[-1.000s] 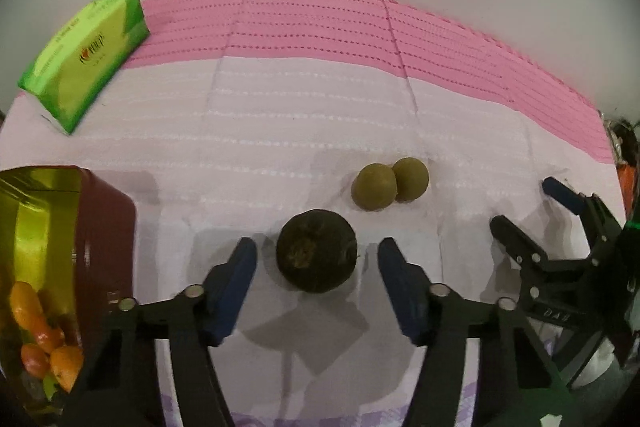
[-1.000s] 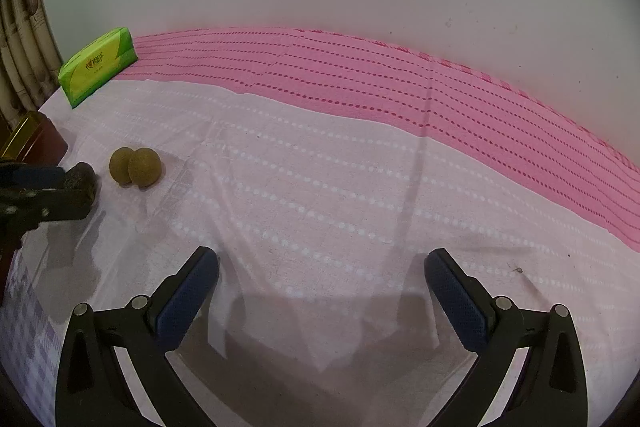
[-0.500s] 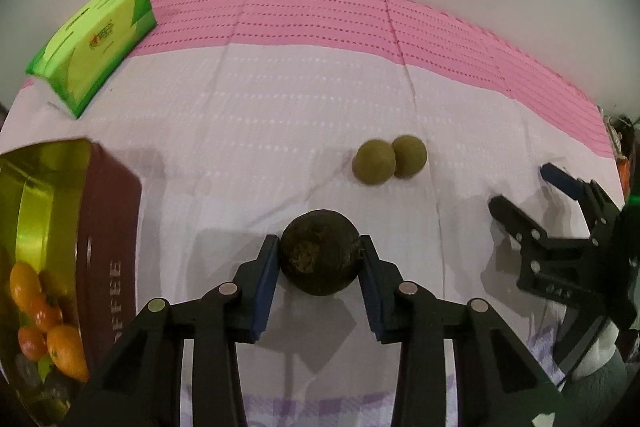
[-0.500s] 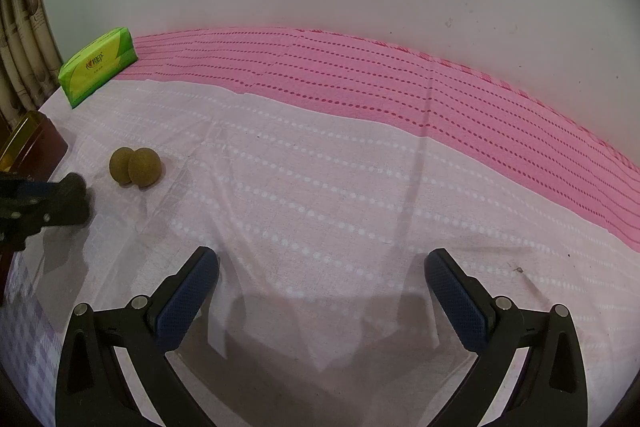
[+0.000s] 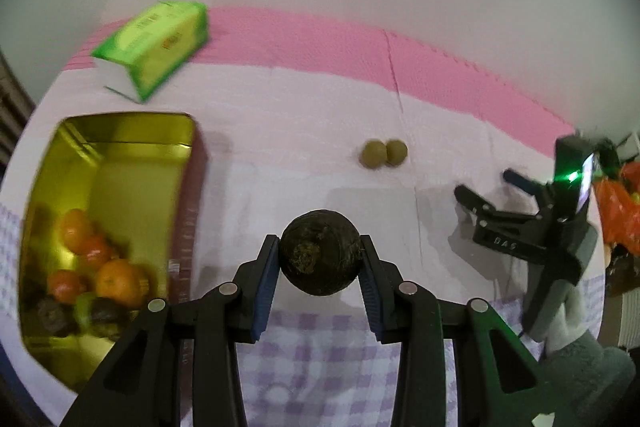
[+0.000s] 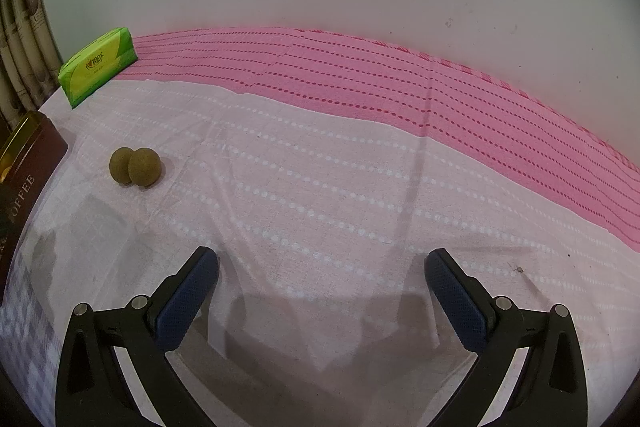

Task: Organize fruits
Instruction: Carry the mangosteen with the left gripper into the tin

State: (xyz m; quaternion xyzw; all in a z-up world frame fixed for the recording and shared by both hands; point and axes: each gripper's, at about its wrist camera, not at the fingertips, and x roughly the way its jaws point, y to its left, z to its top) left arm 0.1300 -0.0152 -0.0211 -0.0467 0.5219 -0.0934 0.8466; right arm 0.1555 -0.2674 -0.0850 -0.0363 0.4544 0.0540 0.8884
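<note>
My left claw (image 5: 320,259) is clenched on the dark round fruit (image 5: 319,253), now lifted off the table; the open tin (image 5: 108,187) has swung in at nine o'clock. My right claw (image 6: 320,287) stays spread, empty.

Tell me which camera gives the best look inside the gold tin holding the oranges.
The left wrist view: it looks down into the open gold tin, showing the oranges and some dark fruits at its near end, though blurred. The right wrist view shows only the tin's brown outer wall and gold rim at the frame's left edge, nothing inside.
</note>
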